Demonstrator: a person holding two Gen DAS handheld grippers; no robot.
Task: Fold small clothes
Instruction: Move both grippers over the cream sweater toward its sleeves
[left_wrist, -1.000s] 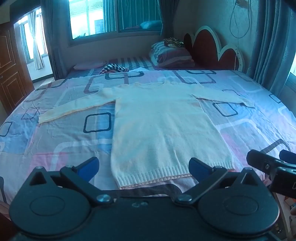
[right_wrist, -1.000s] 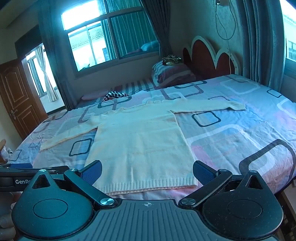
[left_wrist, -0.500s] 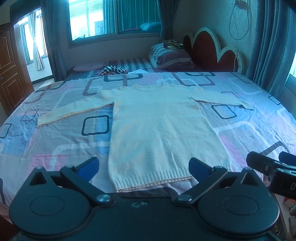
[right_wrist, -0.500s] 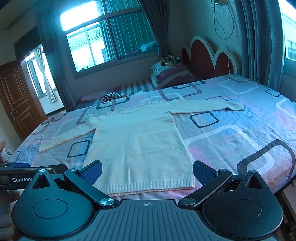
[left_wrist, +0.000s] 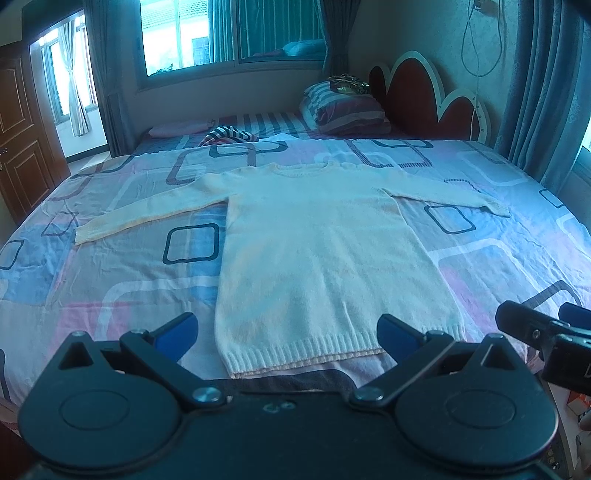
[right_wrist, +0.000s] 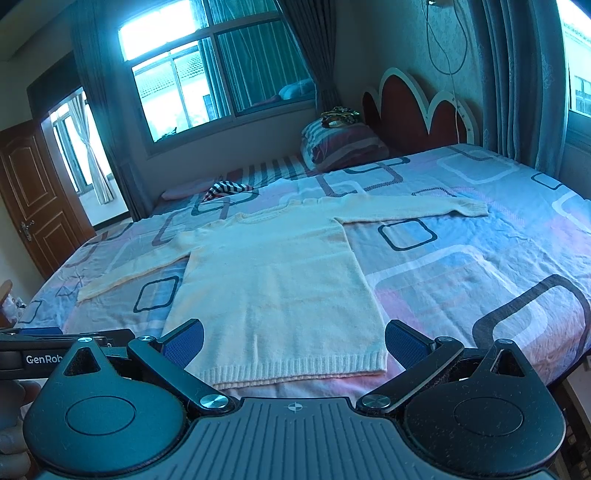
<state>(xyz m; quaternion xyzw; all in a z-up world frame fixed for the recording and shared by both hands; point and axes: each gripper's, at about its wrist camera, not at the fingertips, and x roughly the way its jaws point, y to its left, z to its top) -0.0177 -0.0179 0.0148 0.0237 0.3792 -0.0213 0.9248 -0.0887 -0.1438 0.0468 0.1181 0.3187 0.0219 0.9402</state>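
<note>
Black plastic made up both handheld tools, each fitted with blue pads on its two fingers. The left gripper (left_wrist: 287, 328) was held level and low at the foot of the bed, pointed along the bed toward the headboard, its jaws spread wide with nothing between them. The right gripper (right_wrist: 294, 338) was held just beside it in the same pose, its jaws likewise spread wide and empty. Both were seen short of the garment, not touching it. Fingers of a hand (right_wrist: 14, 424) were glimpsed at the left edge of the right wrist view, beside the other tool.

A cream knitted sweater (left_wrist: 325, 254) was laid flat on the bed (left_wrist: 110, 266), its ribbed hem nearest the grippers, its neck toward the headboard, and both sleeves stretched out to the sides. The bed was covered by a sheet printed with rounded squares in pink, blue and white. Striped pillows (left_wrist: 347, 110) were stacked against a dark red scalloped headboard (left_wrist: 417, 96). A small striped cloth (left_wrist: 229, 134) was left beyond the sweater. A large window (right_wrist: 221, 77) with dark curtains was set in the far wall, and a brown wooden door (right_wrist: 33, 206) stood to the left.
</note>
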